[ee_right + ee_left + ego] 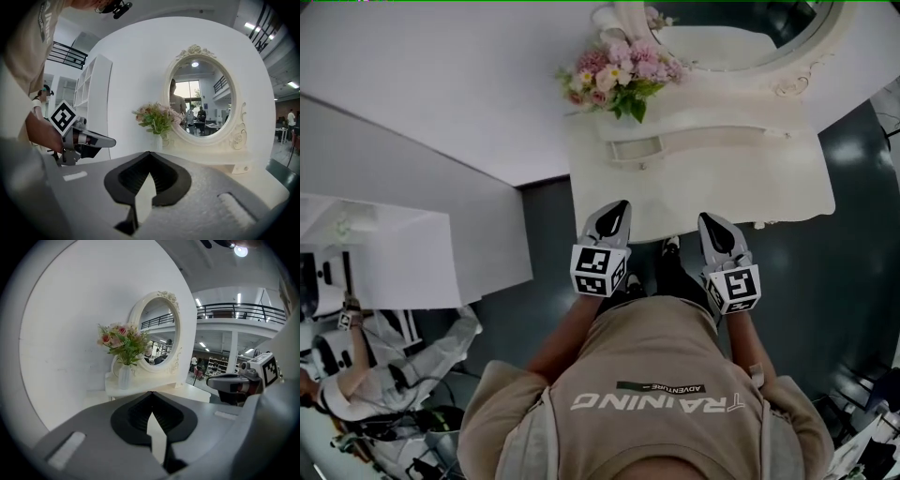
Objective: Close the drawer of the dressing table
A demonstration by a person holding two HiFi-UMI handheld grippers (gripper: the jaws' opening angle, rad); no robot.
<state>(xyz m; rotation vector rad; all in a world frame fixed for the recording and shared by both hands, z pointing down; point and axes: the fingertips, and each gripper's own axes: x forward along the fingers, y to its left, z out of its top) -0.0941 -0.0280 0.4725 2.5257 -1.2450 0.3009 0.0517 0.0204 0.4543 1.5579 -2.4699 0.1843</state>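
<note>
Shirt (656,375): tan, with white print across the chest; it fills the bottom of the head view, and both bare forearms reach forward from it.
Left gripper (620,208): held in front of the person, its tip over the near edge of the dressing table (769,187). In its own view the two dark pads meet at the tip, pressed together with nothing between them.
Right gripper (709,221): level with the left one and a little apart from it, tip at the same table edge. Its jaws are likewise pressed together and empty.
Marker cubes: one on each gripper, just ahead of the hands, with black-and-white squares facing up.
Drawer (635,149): a small cream drawer in the raised shelf at the back of the table top, on the left side below the flowers (617,75). Its front seems to stand out a little from the shelf. Both grippers are well short of it, touching nothing.
Flowers: pink and cream blooms with green leaves in a white vase (124,377) at the table's back left.
Mirror (201,101): oval with an ornate cream frame, upright behind the shelf and beside the flowers.
Floor (544,225): dark grey, showing on both sides of the table.
Shelving unit (91,98): white, to the left of the table.
Second person (347,375): at the lower left, in light clothing.
</note>
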